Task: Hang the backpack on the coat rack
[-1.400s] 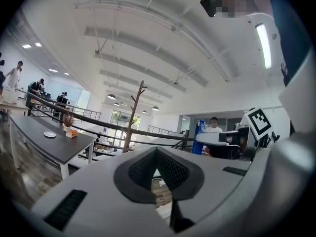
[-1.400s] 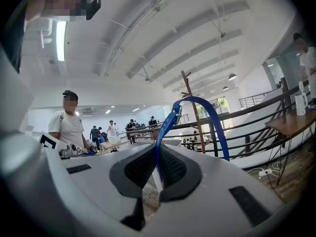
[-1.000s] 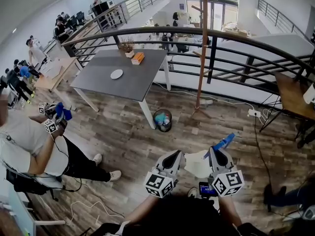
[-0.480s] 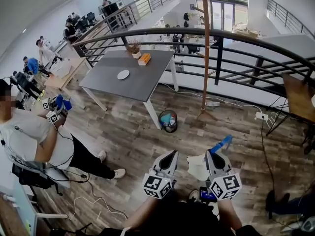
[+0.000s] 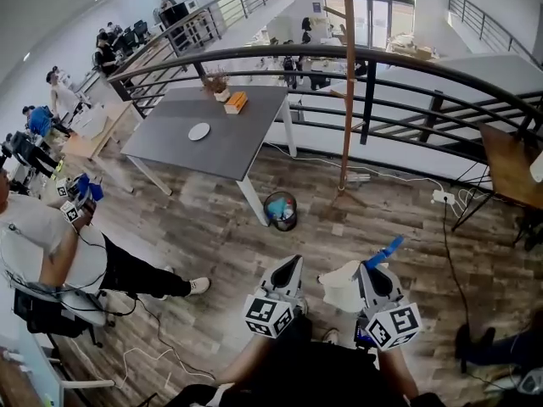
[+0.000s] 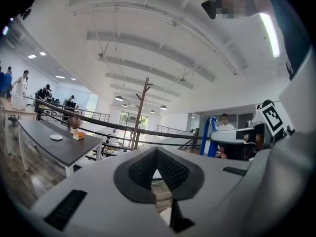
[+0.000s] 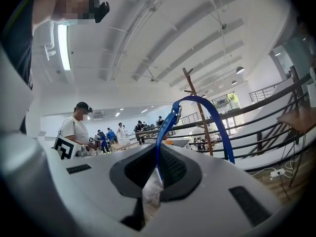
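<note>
Right gripper view shows the right gripper [image 7: 157, 164] with its jaws pinching the blue strap [image 7: 220, 130] of the white backpack [image 5: 341, 285], the strap looping up above the tips. Left gripper [image 6: 157, 153] has its jaws pressed together at the tips, just beside the backpack. Head view puts the backpack between both grippers above the wooden floor [image 5: 212, 219], well apart from the wooden coat rack [image 5: 346, 100] standing by the railing [image 5: 424, 70].
</note>
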